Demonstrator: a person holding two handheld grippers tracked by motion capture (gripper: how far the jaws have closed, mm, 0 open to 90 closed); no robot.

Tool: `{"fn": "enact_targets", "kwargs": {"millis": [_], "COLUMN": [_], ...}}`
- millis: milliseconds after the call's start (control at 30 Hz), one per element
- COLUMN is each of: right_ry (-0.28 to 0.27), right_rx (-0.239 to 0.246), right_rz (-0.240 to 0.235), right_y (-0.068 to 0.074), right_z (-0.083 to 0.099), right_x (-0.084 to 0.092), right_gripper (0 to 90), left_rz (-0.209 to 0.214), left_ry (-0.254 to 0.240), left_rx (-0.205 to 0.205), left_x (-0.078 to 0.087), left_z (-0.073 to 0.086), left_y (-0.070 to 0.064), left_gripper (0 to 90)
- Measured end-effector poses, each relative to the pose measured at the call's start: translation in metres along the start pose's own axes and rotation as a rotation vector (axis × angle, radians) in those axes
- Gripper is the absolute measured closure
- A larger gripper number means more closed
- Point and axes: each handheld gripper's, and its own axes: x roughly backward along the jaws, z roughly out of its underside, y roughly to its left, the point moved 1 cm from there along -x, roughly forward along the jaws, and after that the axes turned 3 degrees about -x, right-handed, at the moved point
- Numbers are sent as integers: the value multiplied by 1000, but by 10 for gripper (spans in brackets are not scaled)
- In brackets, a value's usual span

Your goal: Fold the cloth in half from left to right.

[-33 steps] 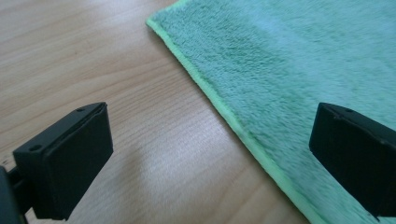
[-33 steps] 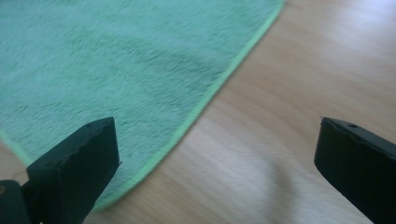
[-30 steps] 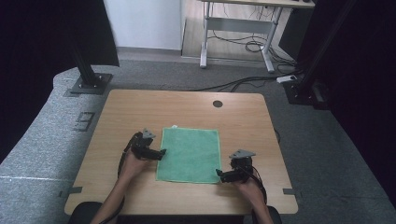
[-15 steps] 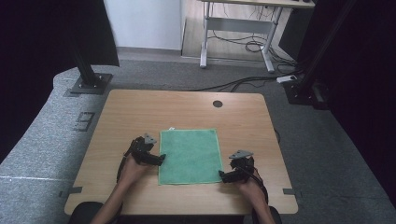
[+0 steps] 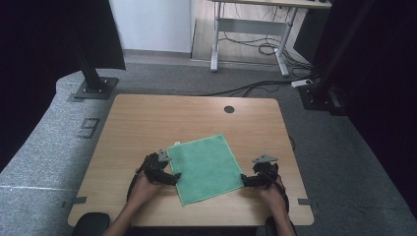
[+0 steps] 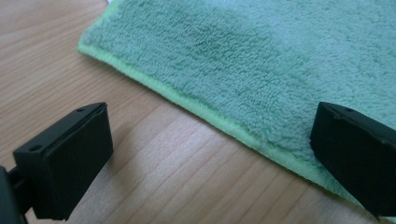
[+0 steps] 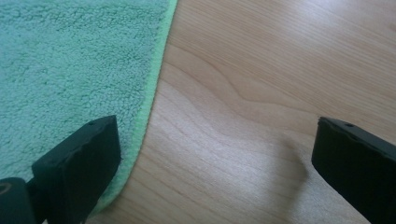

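- While the square green terry-cloth towel [image 5: 205,168] lies flat and skewed on the near half of the light wooden table [image 5: 162,123], you have a gripper at each of its side edges.
- Your left gripper [image 5: 169,178] stands with its jaws wide apart, straddling the stitched hem [image 6: 187,105] — one jaw over bare wood, the other over the pile.
- Your right gripper [image 5: 244,181] is likewise spread wide, one jaw over the towel's edge [image 7: 154,79], the other well out over the table.
- Expect it to handle as light, soft and limp: it will sag and fold under its own weight, with no stiffness to lever against.
- Looped pile should give the pads good friction, so slipping is unlikely — the risk is pinching only a few loops.
- Take hold at the hem near a corner, where the doubled, stitched band is thickest.
- Get one jaw under the edge; whether the hem lifts off the wood at all is hard to tell here.
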Motion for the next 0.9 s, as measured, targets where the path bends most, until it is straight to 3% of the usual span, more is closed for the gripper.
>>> {"fn": "enact_targets", "kwargs": {"millis": [167,333,633,900], "right_ry": [-5,-13,-33,-52], "right_rx": [-14,-57,-53,-53], "right_rz": [-11,-34,-40,-39], "right_y": [-2,-5,-6,-6], "right_z": [1,4,6,7], "right_x": [-1,-3,-3,-4], "right_gripper": [10,0,0,0], "left_rz": [-6,-37,-85,-105], "left_ry": [-31,-60,-55,-44], "left_rx": [45,60,99,150], "left_x": [4,7,-2,-19], "left_z": [-6,-15,-28,-33], "left_y": [13,30,60,78], "left_gripper": [0,0,0,0]}}
